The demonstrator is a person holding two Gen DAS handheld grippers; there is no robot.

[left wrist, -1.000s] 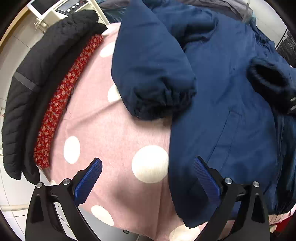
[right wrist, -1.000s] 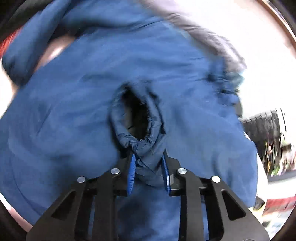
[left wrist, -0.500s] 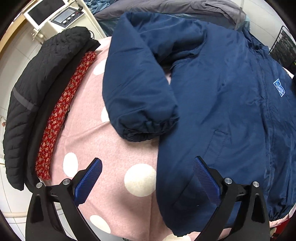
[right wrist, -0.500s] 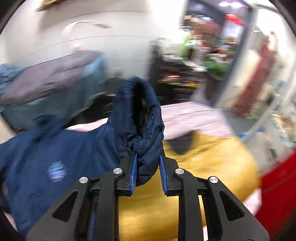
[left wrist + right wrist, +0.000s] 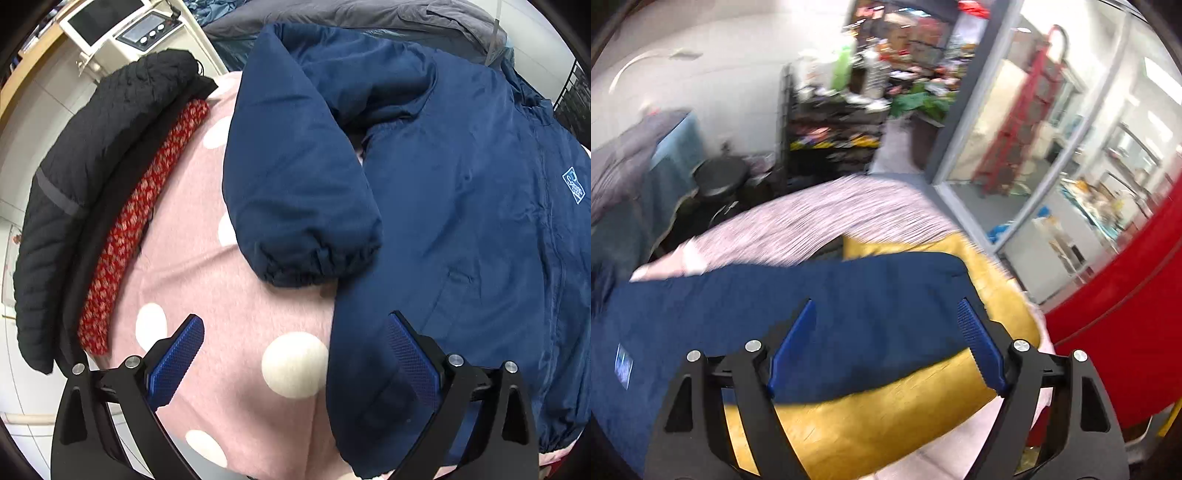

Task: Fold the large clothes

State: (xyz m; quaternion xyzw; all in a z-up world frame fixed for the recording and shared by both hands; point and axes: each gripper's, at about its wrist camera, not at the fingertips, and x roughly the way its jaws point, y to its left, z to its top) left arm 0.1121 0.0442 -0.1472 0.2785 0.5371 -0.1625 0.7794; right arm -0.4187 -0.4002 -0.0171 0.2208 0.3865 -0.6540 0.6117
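Right gripper [image 5: 886,343] has swung the sleeve [image 5: 871,291] out sideways & its jaws are opening, sleeve now lying loose across a yellow cushion [image 5: 886,424]. Left gripper [image 5: 295,354] hovers released over the navy jacket [image 5: 461,229] on the polka-dot blanket [image 5: 229,295]. Spreading step; next prob. needs a fresh grab to fold.

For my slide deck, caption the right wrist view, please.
Right tongs opening above the navy jacket sleeve, laid across a yellow garment.

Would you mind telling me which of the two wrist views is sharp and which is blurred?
Left wrist view: sharp, evenly lit, the navy jacket and polka-dot blanket bowed by the fisheye. Right wrist view: motion-smeared on the striped cloth and the background, window glare at right; the right claw itself crisp.
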